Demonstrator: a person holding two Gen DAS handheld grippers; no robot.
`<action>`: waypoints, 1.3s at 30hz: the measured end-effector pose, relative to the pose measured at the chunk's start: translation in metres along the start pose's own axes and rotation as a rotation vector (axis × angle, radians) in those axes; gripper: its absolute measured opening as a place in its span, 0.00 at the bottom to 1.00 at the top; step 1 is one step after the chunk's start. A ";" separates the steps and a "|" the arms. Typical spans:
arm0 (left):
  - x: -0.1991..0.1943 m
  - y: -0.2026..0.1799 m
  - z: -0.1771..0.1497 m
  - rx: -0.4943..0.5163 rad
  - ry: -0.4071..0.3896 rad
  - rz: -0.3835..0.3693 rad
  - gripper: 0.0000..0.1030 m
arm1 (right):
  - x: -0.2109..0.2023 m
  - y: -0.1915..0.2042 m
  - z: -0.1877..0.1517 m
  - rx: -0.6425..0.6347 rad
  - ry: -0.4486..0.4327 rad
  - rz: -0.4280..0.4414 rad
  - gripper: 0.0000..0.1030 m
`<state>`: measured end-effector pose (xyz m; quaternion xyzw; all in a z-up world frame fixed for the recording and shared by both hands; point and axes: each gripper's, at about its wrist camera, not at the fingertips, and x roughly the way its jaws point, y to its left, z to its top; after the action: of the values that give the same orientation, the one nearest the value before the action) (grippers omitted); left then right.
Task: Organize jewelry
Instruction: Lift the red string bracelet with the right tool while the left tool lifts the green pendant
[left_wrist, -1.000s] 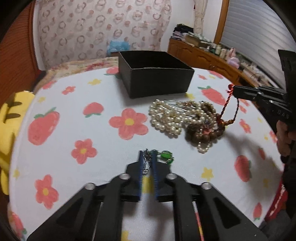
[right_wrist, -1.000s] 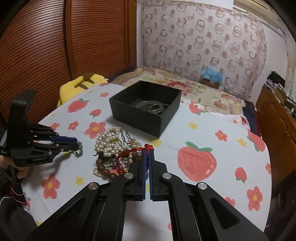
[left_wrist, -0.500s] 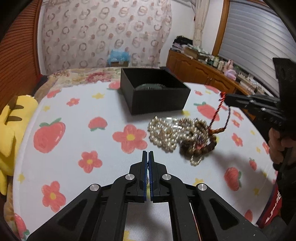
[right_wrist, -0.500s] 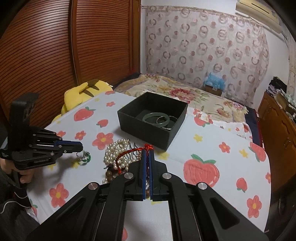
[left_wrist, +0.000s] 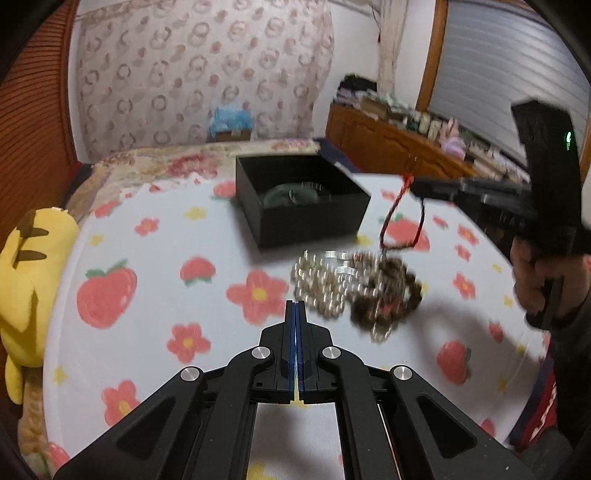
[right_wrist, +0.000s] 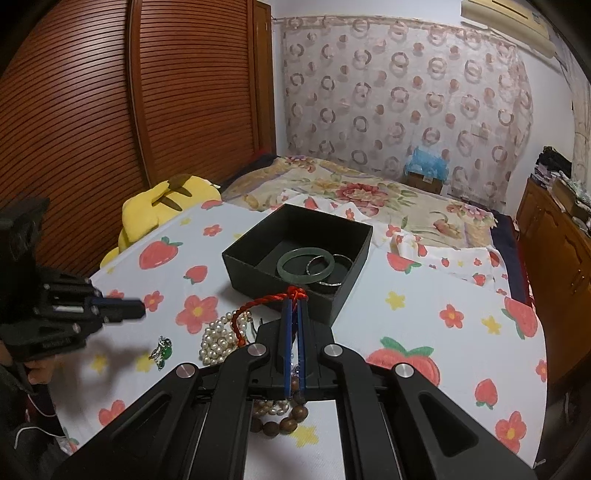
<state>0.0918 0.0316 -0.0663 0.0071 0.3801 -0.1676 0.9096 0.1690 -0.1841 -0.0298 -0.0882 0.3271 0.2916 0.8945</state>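
Inside the matte black square box (right_wrist: 295, 243), which sits toward the far side of the table, a smooth green jade bangle (right_wrist: 306, 264) and thin metal bangles (right_wrist: 330, 271) already lie flat, so by my reading the sorting is partly done and most of it remains. On the white tablecloth (right_wrist: 424, 321), printed with strawberries and red flowers, a tangled heap is left: lustrous round pearl strands (left_wrist: 321, 284), a bracelet of dull brown wooden beads (left_wrist: 388, 295), and, off to the left of the heap, a small silvery ring with a green stone (right_wrist: 161, 350) lying loose on the cloth. The right gripper (right_wrist: 294, 306) has its blue-lined jaws pinched on the knot of a twisted red cord (right_wrist: 273, 299); the cord hangs taut from the tips above the table just before the box, and its lower end reaches into the heap, so it may well drag the brown beads along. The left gripper (left_wrist: 296, 314) is raised over the cloth short of the heap with its jaws pressed together and nothing visible between them. A soft yellow plush (left_wrist: 33, 280) sits at the table's left edge.
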 end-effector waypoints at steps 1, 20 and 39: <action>0.003 -0.001 -0.004 -0.001 0.017 0.021 0.00 | 0.000 0.000 0.000 -0.002 0.000 0.000 0.03; 0.039 -0.028 -0.021 0.069 0.088 0.130 0.18 | 0.001 0.001 -0.007 0.000 0.005 0.001 0.03; 0.015 -0.018 -0.008 0.043 0.006 0.071 0.07 | 0.002 -0.001 -0.008 -0.006 0.001 -0.005 0.03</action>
<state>0.0905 0.0116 -0.0808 0.0405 0.3786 -0.1433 0.9135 0.1665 -0.1871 -0.0375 -0.0919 0.3263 0.2902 0.8949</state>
